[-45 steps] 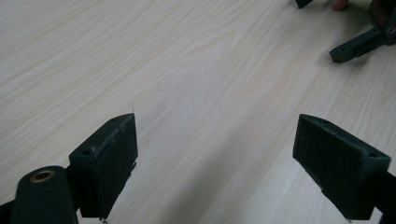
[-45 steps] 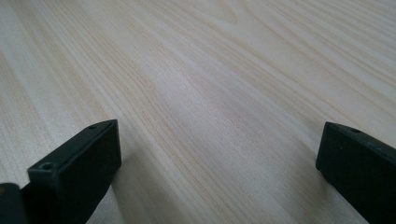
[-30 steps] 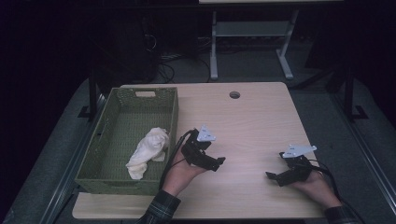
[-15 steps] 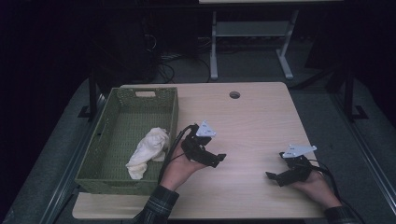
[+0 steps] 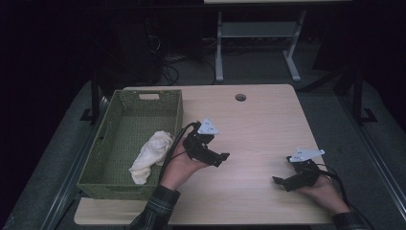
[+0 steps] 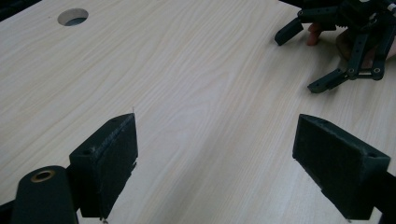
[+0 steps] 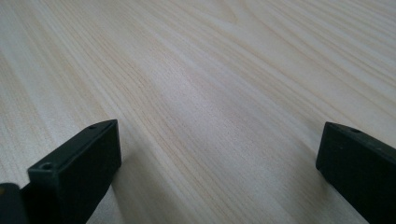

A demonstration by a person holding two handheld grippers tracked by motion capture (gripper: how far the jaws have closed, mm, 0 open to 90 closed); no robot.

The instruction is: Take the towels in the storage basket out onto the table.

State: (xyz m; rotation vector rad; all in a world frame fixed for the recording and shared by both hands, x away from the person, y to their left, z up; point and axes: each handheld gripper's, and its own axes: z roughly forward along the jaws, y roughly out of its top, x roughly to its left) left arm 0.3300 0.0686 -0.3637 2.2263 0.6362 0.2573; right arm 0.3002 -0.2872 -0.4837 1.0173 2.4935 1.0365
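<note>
a: high view: where is the crumpled white cloth (image 5: pixel 151 155)?

b: in the near right part of the green woven basket (image 5: pixel 119 139), at the left of the pale wooden table (image 5: pixel 258 124).

a: and the left gripper (image 5: pixel 218 158)?

b: just right of the basket, jaws wide, holding nothing.

a: the right gripper (image 5: pixel 282 181)?

b: near right, jaws wide too, over bare wood.

Since one second ago, our left gripper (image 5: pixel 218 155) has moved a little toward twelve o'clock on the table (image 5: pixel 258 120), away from the near edge, and its hand (image 5: pixel 179 165) went with it. Its grey plate now stands slightly farther up the table, more beside the green basket (image 5: pixel 103 167) at nine o'clock.
</note>
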